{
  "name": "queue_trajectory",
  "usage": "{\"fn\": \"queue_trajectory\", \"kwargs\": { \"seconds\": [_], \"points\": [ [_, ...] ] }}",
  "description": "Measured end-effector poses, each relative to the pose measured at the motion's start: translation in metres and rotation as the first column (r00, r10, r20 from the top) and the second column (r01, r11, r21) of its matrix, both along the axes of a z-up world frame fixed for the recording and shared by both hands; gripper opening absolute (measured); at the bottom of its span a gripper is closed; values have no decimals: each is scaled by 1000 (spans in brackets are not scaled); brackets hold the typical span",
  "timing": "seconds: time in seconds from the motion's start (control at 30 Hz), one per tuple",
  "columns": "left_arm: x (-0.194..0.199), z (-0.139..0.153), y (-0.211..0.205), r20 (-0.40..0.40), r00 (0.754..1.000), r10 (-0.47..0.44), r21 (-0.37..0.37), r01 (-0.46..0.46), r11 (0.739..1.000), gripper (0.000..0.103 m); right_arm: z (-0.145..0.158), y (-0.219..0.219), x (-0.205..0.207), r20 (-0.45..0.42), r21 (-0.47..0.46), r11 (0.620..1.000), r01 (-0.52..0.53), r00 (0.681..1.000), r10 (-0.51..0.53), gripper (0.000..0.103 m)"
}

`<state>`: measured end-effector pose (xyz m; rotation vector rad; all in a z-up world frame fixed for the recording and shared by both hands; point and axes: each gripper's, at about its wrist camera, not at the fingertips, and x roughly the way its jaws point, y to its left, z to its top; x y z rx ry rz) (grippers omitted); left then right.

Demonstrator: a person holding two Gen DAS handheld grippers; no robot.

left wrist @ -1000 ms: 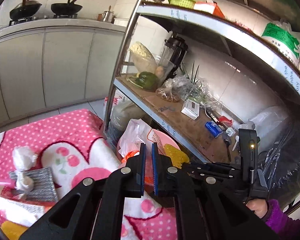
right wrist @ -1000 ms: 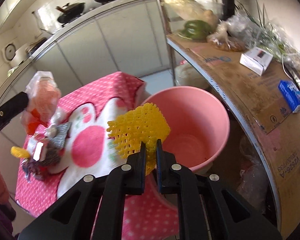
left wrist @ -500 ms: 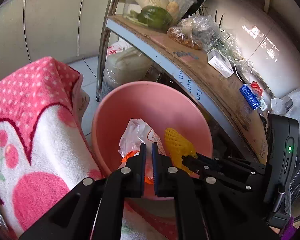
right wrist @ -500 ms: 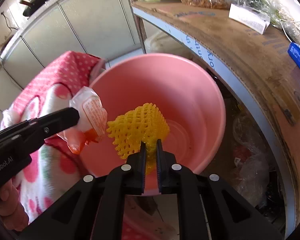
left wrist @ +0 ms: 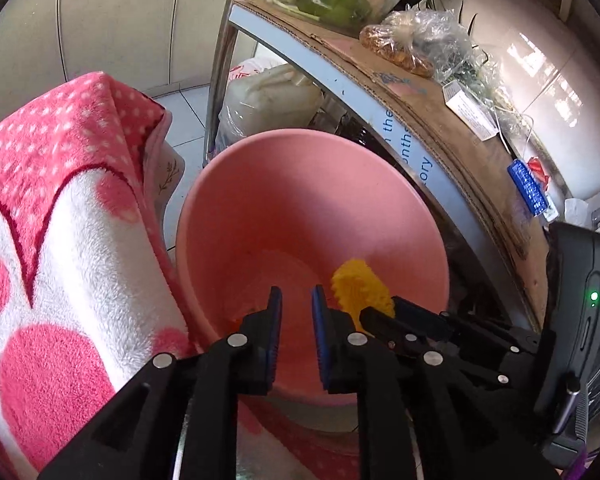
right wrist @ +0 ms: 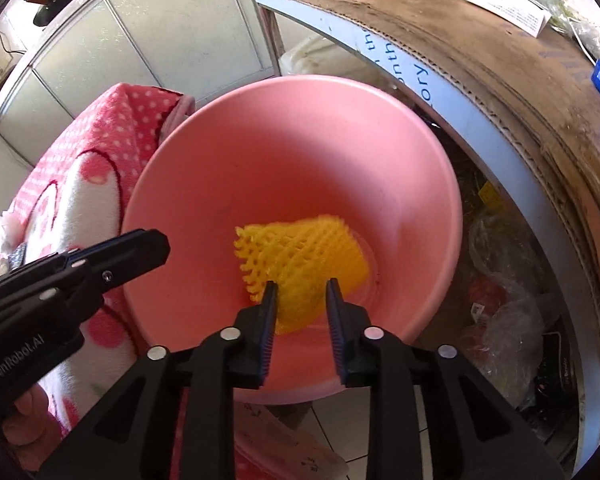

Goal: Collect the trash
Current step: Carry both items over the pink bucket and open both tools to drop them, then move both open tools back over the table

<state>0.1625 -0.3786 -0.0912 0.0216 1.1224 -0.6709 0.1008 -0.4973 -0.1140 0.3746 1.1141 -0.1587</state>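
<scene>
A pink plastic bucket [left wrist: 300, 184] [right wrist: 308, 128] stands beside the shelf. A yellow foam net [right wrist: 304, 252] is blurred inside the bucket, free of the jaws; it also shows in the left wrist view [left wrist: 358, 286]. My right gripper [right wrist: 300, 300] is open above the bucket's near side. My left gripper [left wrist: 294, 312] is open and empty over the bucket's near rim; it also shows in the right wrist view [right wrist: 112, 256] at the left. A small orange scrap [left wrist: 236, 322] peeks out beside the left finger.
A pink and white blanket [left wrist: 60, 220] covers the surface left of the bucket. A metal shelf lined with cardboard [right wrist: 500, 60] curves close on the right, holding bagged food, a white box and a blue packet. Plastic bags [right wrist: 500, 312] lie under the shelf.
Both grippers have opened over the bucket. The yellow foam net has left the right jaws and drops inside. The orange and clear wrapper is gone from the left jaws.
</scene>
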Motion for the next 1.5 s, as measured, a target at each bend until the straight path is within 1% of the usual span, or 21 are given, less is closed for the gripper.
{"fn": "queue_trajectory", "kwargs": {
  "seconds": [0.13, 0.3, 0.47, 0.57, 0.73, 0.87, 0.97, 1.13, 1.3, 1.5],
  "points": [
    [-4, 10, 5, 9, 1000, 3, -17, -3, 1000, 16, 3, 4, -3, 10, 2, 1000, -8, 1000, 8, 28],
    [-15, 26, 13, 37, 999, 1, -42, 1, 999, 21, 10, 5, -4, 26, 4, 1000, -7, 1000, 7, 30],
    [-30, 50, 18, 105, 994, -3, -54, 9, 999, 21, 18, 4, -10, 44, 8, 1000, -10, 999, 9, 35],
    [-41, 67, 25, 155, 988, -9, -65, 19, 998, 21, 25, 4, -16, 62, 13, 1000, -11, 998, 10, 36],
    [-59, 97, 45, 218, 976, -3, -95, 24, 995, 21, 47, 10, -28, 138, 9, 1000, -25, 990, 23, 36],
    [-68, 117, 71, 248, 968, 26, -120, 4, 993, 21, 60, 16, -37, 177, -6, 999, -33, 984, 33, 36],
    [-73, 130, 96, 271, 961, 59, -129, -24, 991, 21, 65, 18, -40, 185, 4, 1000, -26, 982, 24, 36],
    [-74, 145, 144, 294, 947, 130, -134, -94, 987, 21, 70, 23, -44, 198, 2, 999, -32, 980, 31, 36],
    [-77, 152, 194, 311, 929, 202, -136, -166, 977, 21, 73, 28, -42, 202, 5, 999, -46, 978, 45, 36],
    [-85, 155, 248, 322, 913, 249, -122, -221, 968, 21, 78, 38, -38, 204, 17, 997, -70, 977, 65, 36]
  ]
}}
